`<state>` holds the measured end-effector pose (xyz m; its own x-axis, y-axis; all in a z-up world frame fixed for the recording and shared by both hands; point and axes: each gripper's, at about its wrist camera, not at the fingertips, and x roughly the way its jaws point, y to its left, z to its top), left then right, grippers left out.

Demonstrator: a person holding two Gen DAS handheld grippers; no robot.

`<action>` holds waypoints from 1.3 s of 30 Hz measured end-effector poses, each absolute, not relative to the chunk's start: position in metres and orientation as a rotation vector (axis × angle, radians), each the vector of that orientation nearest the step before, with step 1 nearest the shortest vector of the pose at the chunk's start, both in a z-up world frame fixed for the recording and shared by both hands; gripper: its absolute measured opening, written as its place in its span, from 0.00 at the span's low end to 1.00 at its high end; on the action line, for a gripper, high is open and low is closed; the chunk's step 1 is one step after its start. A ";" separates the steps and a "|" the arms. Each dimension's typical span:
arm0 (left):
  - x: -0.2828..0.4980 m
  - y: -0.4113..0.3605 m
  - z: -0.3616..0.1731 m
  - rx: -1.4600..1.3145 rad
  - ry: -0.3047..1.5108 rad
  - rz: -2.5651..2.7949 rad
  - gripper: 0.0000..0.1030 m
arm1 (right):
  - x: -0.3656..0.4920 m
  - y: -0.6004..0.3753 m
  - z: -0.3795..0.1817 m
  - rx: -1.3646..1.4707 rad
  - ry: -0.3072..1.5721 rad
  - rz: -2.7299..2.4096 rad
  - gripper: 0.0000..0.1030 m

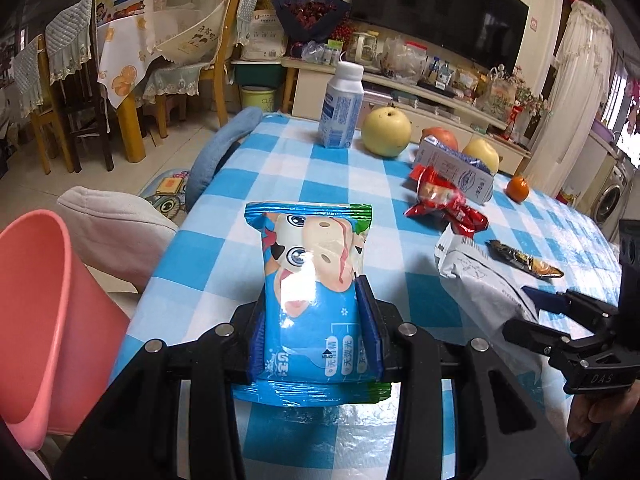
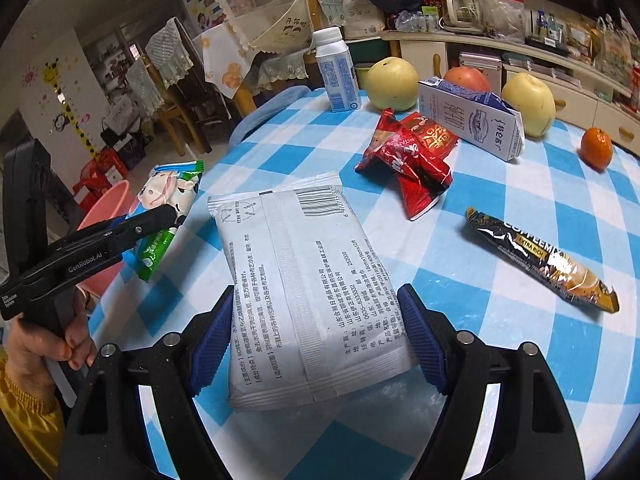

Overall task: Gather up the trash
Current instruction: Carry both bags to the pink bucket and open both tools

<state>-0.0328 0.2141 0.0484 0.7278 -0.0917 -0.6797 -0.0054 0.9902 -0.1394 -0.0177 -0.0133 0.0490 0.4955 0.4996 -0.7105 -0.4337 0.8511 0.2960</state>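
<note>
The left gripper [image 1: 316, 332] is clamped on a blue snack packet [image 1: 310, 276] with a cartoon cow on it, pads pressing both long sides, and holds it clear of the checked tablecloth [image 1: 256, 168]. A pink bin [image 1: 48, 304] sits off the table edge, just left of that packet, tilted with its mouth toward the camera; what its inside holds cannot be seen from either view. The right gripper [image 2: 316, 336] has its blue pads [image 2: 420, 336] against the two sides of a white wipes pack [image 2: 300, 280], which looks raised off the cloth, so I judge it gripped, though lightly. Beyond the white pack lie red wrappers [image 2: 408, 156], and to their right a dark coffee sachet [image 2: 540, 256]; these look like trash yet to be collected. Further back from the white pack stand a milk carton [image 2: 472, 116] on its side, a white bottle [image 2: 338, 76], two yellow pears [image 2: 390, 80], an apple [image 2: 466, 78] and a small orange [image 2: 596, 148]. The risks as I judge them: the glossy packet could slide through the left pads if the wrist tips before it is over the bin, and miss the mouth; the wide, soft white pack could buckle or slip from its narrow hold; and the two grippers work near each other by the table edge and could collide.
</note>
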 end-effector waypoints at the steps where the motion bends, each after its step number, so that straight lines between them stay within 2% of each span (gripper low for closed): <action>1: -0.034 0.216 0.050 -0.136 0.750 -0.046 0.40 | -0.019 -0.013 0.050 0.092 0.887 0.568 0.77; 14: -0.046 0.239 0.072 -0.118 0.694 0.002 0.40 | -0.038 0.015 0.065 0.220 0.881 0.617 0.77; 27: -0.061 0.302 0.089 -0.154 0.663 0.153 0.40 | -0.051 0.066 0.089 0.256 0.857 0.674 0.77; 39: -0.085 0.379 0.097 -0.254 0.645 0.314 0.40 | -0.063 0.157 0.112 0.223 0.857 0.807 0.77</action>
